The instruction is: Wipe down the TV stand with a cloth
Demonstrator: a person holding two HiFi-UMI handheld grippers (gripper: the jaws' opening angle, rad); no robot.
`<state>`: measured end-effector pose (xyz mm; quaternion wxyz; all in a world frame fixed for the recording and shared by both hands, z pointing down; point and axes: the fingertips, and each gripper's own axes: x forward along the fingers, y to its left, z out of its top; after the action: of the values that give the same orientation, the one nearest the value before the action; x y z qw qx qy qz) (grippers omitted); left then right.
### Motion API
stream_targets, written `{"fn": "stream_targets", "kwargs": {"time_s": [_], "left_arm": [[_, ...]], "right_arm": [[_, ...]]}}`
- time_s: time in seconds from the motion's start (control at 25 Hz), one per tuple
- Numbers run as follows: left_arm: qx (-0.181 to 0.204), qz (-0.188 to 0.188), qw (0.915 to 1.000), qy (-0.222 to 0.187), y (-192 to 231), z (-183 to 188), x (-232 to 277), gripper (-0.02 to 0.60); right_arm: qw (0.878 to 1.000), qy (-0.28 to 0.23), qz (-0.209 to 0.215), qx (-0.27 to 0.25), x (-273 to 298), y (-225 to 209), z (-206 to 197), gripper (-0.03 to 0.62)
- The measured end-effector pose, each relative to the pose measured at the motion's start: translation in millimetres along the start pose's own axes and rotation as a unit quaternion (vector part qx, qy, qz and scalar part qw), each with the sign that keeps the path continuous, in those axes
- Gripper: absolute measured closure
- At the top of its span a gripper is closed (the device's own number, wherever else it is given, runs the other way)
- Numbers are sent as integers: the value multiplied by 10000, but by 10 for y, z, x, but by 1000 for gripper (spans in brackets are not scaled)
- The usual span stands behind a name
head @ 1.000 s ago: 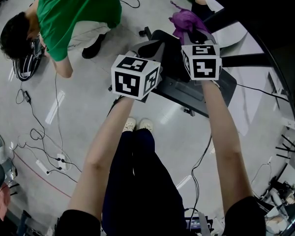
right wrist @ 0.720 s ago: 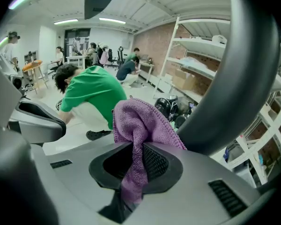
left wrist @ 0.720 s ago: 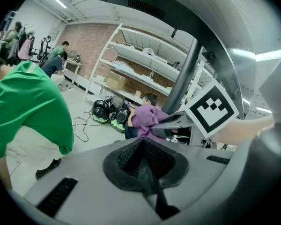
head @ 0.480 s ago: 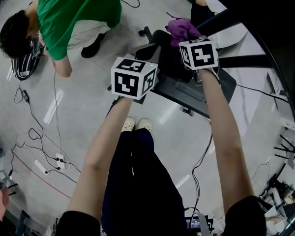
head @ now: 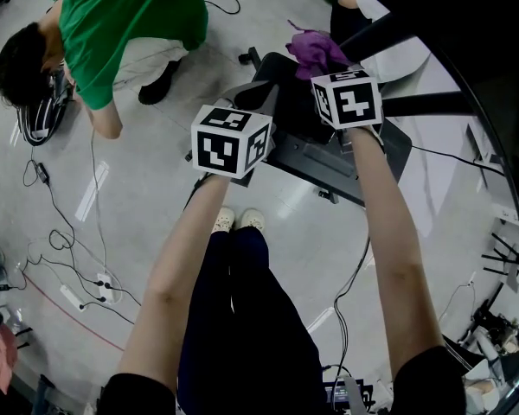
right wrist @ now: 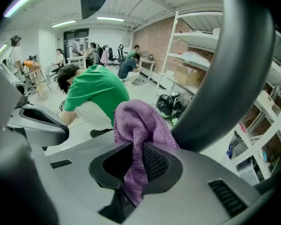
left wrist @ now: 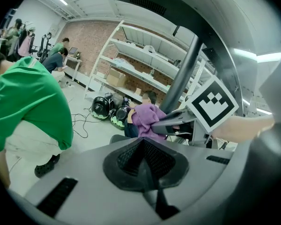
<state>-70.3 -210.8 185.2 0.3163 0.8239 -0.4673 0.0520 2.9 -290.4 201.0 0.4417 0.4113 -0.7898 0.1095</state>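
Observation:
My right gripper (head: 327, 66) is shut on a purple cloth (head: 314, 48), which bunches out past its jaws just above the black base (head: 316, 158) of the TV stand. The right gripper view shows the cloth (right wrist: 139, 123) pinched between the shut jaws (right wrist: 136, 149), next to the stand's thick dark post (right wrist: 236, 69). My left gripper (head: 258, 95) hovers over the base's left end, shut with nothing in it (left wrist: 143, 144). From the left gripper view, the cloth (left wrist: 145, 118) and the right gripper's marker cube (left wrist: 210, 104) sit beside the post (left wrist: 182, 74).
A person in a green shirt (head: 121, 15) crouches on the floor at the upper left. Cables (head: 69, 232) and a power strip (head: 73, 294) lie at the left. Shelving (left wrist: 145, 55) stands against a brick wall behind. My shoes (head: 238, 221) are just before the base.
The right gripper has carried the cloth a little farther away and left, closer to the stand's post. The left gripper has drifted slightly left.

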Motion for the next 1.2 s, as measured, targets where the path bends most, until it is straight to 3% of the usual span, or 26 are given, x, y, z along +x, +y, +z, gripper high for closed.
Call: {"fn": "stream_targets", "kwargs": {"time_s": [0.44, 0.8, 1.2], "left_arm": [[-80, -81, 9999, -39, -156, 10, -44, 575], [-50, -473, 9989, -54, -540, 59, -45, 575], [166, -885, 9959, -80, -973, 262, 37, 575]], "right_arm": [[9924, -1094, -430, -357, -537, 10, 194, 526], [9765, -2068, -604, 115, -1235, -110, 206, 526], [9607, -2578, -993, 269, -1741, -415, 144, 526]]}}
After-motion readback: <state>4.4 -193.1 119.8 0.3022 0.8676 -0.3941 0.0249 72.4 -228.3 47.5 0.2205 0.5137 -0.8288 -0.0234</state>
